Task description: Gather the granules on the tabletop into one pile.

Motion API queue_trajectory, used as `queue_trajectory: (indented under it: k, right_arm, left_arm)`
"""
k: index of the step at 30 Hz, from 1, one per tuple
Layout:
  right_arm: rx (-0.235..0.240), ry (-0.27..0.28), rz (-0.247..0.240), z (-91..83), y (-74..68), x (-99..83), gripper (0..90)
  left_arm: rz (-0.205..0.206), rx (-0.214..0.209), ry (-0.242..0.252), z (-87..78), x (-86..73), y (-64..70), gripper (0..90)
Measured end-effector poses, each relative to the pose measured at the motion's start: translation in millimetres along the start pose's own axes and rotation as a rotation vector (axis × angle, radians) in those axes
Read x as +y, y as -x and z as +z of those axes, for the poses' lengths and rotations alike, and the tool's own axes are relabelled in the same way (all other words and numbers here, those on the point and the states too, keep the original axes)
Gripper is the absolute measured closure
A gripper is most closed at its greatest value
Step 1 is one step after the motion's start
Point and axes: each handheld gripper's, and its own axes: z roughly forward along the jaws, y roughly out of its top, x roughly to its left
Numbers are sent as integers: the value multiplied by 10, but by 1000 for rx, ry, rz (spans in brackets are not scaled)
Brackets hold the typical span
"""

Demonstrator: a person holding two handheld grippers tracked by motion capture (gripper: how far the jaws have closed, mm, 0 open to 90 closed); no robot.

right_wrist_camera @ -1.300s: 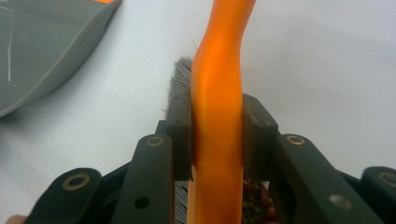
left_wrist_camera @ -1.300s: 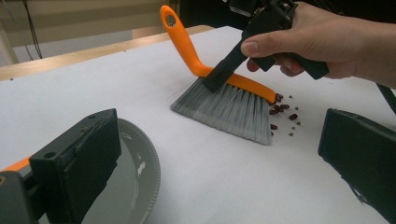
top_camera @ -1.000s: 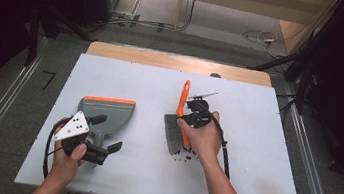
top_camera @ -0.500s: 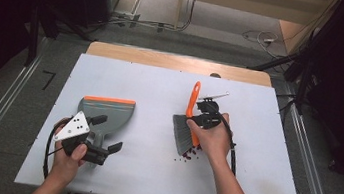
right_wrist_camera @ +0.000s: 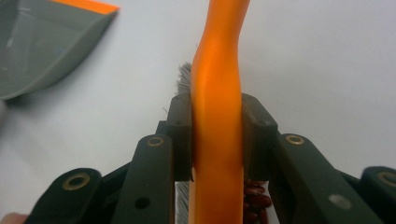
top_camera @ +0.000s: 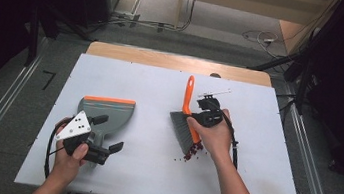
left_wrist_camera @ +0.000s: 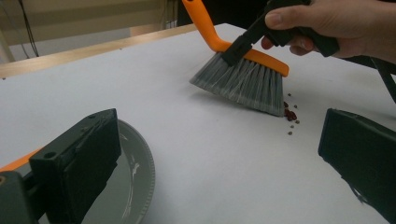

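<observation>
We hold the brush (top_camera: 188,122) in our right gripper (top_camera: 206,115), whose two black jaws are clamped flat against either side of the orange back; the right gripper view shows the smooth, glossy plastic (right_wrist_camera: 217,130) squeezed between them. The brush sits right of the table's (top_camera: 149,175) middle. Its long axis runs nearly straight away from us, the slim, slightly curved handle (top_camera: 189,91) pointing toward the far edge and a touch left, while the fan of grey bristles (left_wrist_camera: 243,84) slants down and leftward onto the white, matte tabletop. The bristles are fine and straight, spreading into a wedge (wider at the tips than at the orange back).

Just beside the near end of the bristles lies a small scatter of dark red beans (top_camera: 192,152), rounded and shiny, some touching one another.

Well to the left, the dustpan (top_camera: 107,113) lies flat, a grey scoop with an orange strip along its far lip and a ridged rim. Our left gripper (top_camera: 102,149) rests near its closer end, jaws spread wide apart and gripping nothing; from the left gripper view, one jaw overlaps the pan's edge (left_wrist_camera: 140,172).
</observation>
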Motion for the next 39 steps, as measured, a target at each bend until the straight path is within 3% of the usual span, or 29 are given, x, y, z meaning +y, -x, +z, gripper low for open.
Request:
queue_trajectory:
  k: [7, 10, 15, 18, 23, 26, 31, 36, 39]
  right_arm:
    - [-19, 20, -196, -257, -305, 60, 682]
    - [2, -7, -290, -390, -366, 32, 683]
    - [26, -72, -487, -506, -414, -153, 684]
    - [-5, -101, -630, -528, -434, -307, 684]
    - [34, -152, -681, -606, -451, -481, 685]
    - [48, -191, -680, -602, -483, -566, 686]
    - [87, -260, -711, -444, -560, -675, 687]
    - [84, -264, -743, -310, -545, -646, 687]
    - [87, -252, -772, -254, -465, -580, 685]
  left_arm:
    - [-4, 0, 5, -5, -2, -19, 0]
    - [-4, 2, 3, -13, -2, -22, 0]
    - [-5, 2, 3, -8, -4, -19, 0]
    - [-3, 1, 0, 6, -2, -11, 0]
    - [-3, 2, -3, 22, -3, -9, 0]
    - [-3, 3, -6, 23, -3, -11, 0]
    - [-2, 4, -5, 19, -3, -15, 0]
    - [-4, 4, -1, 12, -3, -20, 0]
    - [-6, 5, 0, 10, -2, -21, 0]
